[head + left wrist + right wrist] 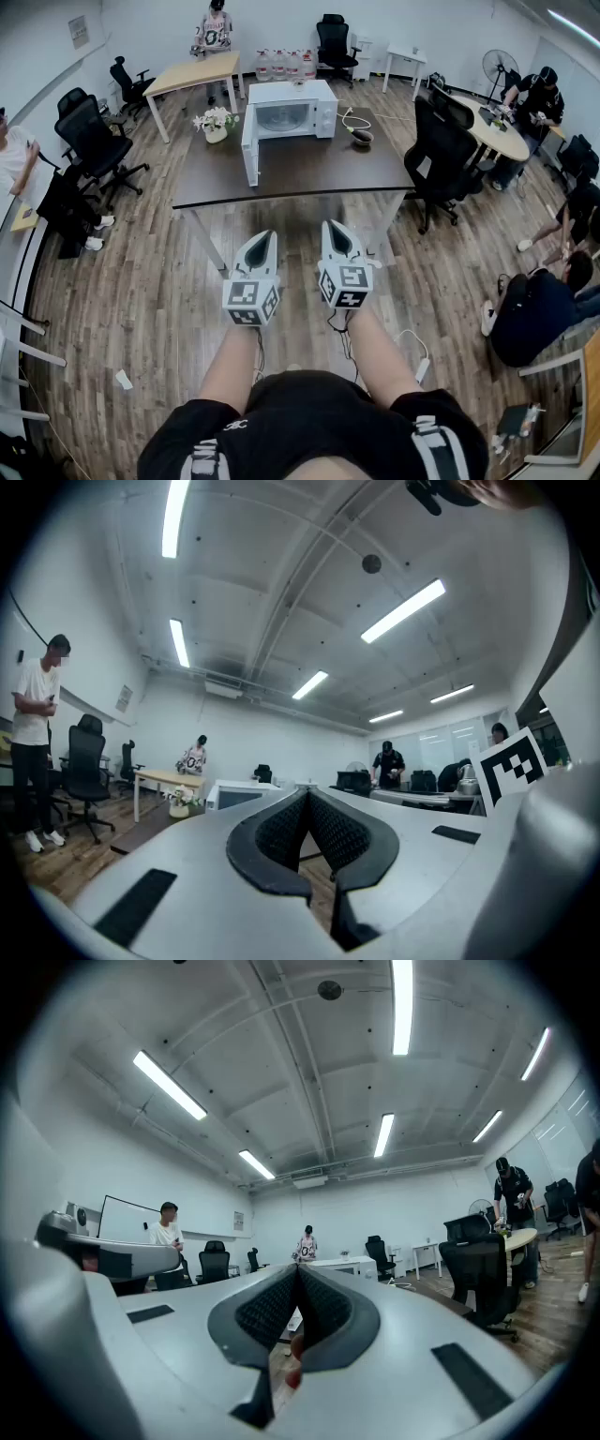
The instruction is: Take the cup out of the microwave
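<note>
The white microwave point(286, 111) stands at the back of a dark table point(309, 169), with its door point(250, 150) swung open to the left. No cup can be made out in its cavity from here. My left gripper point(265, 235) and right gripper point(335, 229) are held side by side in front of the table, short of its near edge and pointing level at it. Both are shut with nothing between the jaws. In the left gripper view the closed gripper point(306, 796) faces the microwave point(234, 794) far ahead. In the right gripper view the gripper point(296, 1271) is also closed and empty.
A pot of flowers point(216, 124) sits left of the microwave and a dark bowl point(362, 138) with a white cable to its right. A black office chair point(441, 155) stands at the table's right end. Several people sit or stand around the room's edges.
</note>
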`<state>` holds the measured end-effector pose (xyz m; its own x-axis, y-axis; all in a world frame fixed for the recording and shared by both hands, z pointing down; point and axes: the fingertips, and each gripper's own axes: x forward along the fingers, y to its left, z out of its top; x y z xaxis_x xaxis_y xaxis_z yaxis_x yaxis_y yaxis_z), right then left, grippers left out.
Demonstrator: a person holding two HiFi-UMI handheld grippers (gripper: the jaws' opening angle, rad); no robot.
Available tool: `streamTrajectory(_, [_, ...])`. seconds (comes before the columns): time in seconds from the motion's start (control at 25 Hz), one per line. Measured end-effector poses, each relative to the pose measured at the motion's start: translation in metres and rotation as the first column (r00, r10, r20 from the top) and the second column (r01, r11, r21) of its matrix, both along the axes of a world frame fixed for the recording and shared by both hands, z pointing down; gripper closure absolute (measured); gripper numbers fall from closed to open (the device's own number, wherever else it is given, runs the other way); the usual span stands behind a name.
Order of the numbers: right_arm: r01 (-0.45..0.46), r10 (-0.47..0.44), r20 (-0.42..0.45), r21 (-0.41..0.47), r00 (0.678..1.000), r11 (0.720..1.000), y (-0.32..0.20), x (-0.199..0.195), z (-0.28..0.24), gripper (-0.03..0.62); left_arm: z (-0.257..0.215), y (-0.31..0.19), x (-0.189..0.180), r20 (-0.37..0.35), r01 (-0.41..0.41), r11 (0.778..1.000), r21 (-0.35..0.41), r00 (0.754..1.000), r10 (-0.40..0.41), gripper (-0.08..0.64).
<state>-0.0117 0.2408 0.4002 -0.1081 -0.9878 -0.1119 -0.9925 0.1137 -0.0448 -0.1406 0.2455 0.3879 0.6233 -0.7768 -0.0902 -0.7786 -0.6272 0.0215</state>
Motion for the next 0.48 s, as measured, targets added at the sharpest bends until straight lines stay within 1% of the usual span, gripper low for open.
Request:
streamTrajectory(0.24, [-0.007, 0.007, 0.034, 0.001, 0.999, 1.0, -0.005, 0.007, 0.006, 0.589, 0.005, -0.009, 0.002, -0.001, 0.014, 1.0, -0.012, 1.0, -0.014, 0.558])
streamTrajectory(0.48, [-0.009, 0.009, 0.041, -0.008, 0.999, 1.0, -0.025, 0.012, 0.009, 0.591, 0.01, -0.028, 0.007, 0.005, 0.023, 0.999, -0.029, 1.0, -0.022, 0.558])
